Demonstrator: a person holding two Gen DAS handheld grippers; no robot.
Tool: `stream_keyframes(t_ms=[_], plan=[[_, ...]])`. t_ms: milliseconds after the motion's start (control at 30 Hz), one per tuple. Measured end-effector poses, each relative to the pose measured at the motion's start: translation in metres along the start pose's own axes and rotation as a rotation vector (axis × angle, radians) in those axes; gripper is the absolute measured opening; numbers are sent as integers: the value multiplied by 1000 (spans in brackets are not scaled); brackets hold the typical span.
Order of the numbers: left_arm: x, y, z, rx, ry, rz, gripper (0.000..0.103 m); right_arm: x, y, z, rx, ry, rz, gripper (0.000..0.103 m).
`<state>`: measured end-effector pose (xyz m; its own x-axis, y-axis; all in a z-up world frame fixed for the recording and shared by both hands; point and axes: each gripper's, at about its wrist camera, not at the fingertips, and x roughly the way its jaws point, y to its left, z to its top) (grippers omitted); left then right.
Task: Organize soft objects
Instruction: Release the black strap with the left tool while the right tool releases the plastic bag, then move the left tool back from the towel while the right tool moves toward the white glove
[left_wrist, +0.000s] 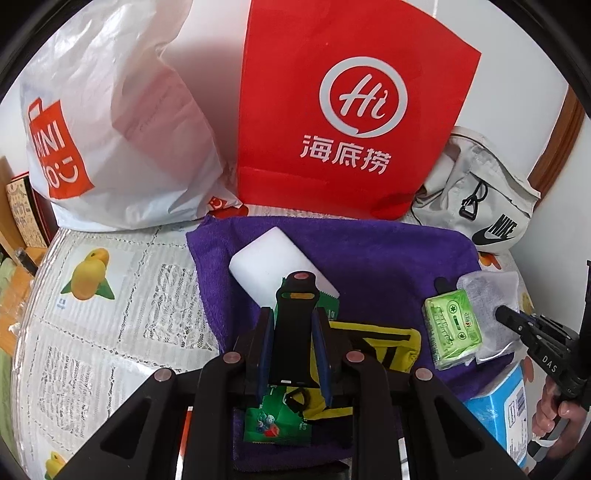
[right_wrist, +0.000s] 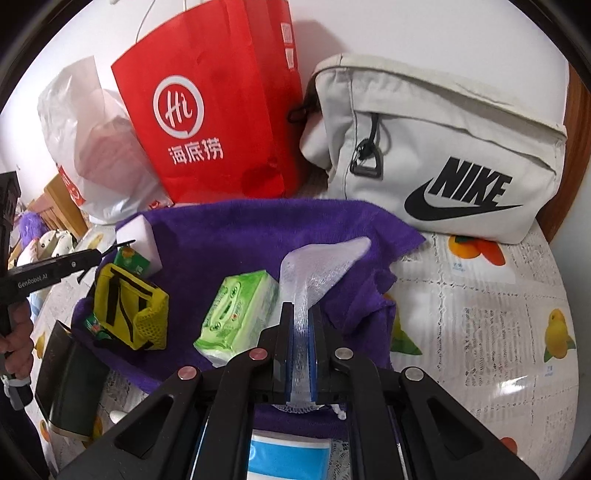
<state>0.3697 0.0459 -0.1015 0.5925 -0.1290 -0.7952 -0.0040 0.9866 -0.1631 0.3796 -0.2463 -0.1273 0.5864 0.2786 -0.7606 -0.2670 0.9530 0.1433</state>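
Meanwhile the right gripper (right_wrist: 302, 325) pinches a clear mesh pouch (right_wrist: 317, 266) above the purple towel (right_wrist: 229, 229), beside a green tissue pack (right_wrist: 236, 314). The left gripper (left_wrist: 295, 295) clamps a black strap (left_wrist: 293, 332) over the yellow pouch (left_wrist: 373, 343).

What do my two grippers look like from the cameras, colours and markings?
Both are black plastic with angular, cut-out arms, round pinkish rivets at the joints, and blue pads lining the fingers. Left gripper shows a side arm printed GenRobot.AI in white in the right camera. Right gripper shows white letters DAS on its side in the left camera. Bare hands grip the handles; no sleeves or cables visible.
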Motion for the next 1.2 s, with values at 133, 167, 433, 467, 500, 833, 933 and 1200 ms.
stream_keyframes(t_ms=[133,167,433,467,500,833,933,1200], plan=[[4,1,-2,-5,13,-2,21,3,0,0,-8,18,0,9],[4,1,-2,-8,14,-3,21,3,0,0,-12,21,-2,12],[-5,1,-2,-10,19,-10,26,-16,1,-2,-17,-24,-26,52],[-7,0,-3,-9,20,-7,33,-19,2,-3,-18,-28,-29,54],[-9,0,-3,-8,18,-2,35,-22,3,-3,-17,-34,-32,55],[-51,1,-20,-9,-16,-7,39,-68,24,-27,0,-71,4,59],[-65,3,-31,-11,-26,-23,40,-78,36,-40,2,-68,23,60],[-91,13,-62,-28,-23,1,45,-91,77,-80,-13,-36,120,61]])
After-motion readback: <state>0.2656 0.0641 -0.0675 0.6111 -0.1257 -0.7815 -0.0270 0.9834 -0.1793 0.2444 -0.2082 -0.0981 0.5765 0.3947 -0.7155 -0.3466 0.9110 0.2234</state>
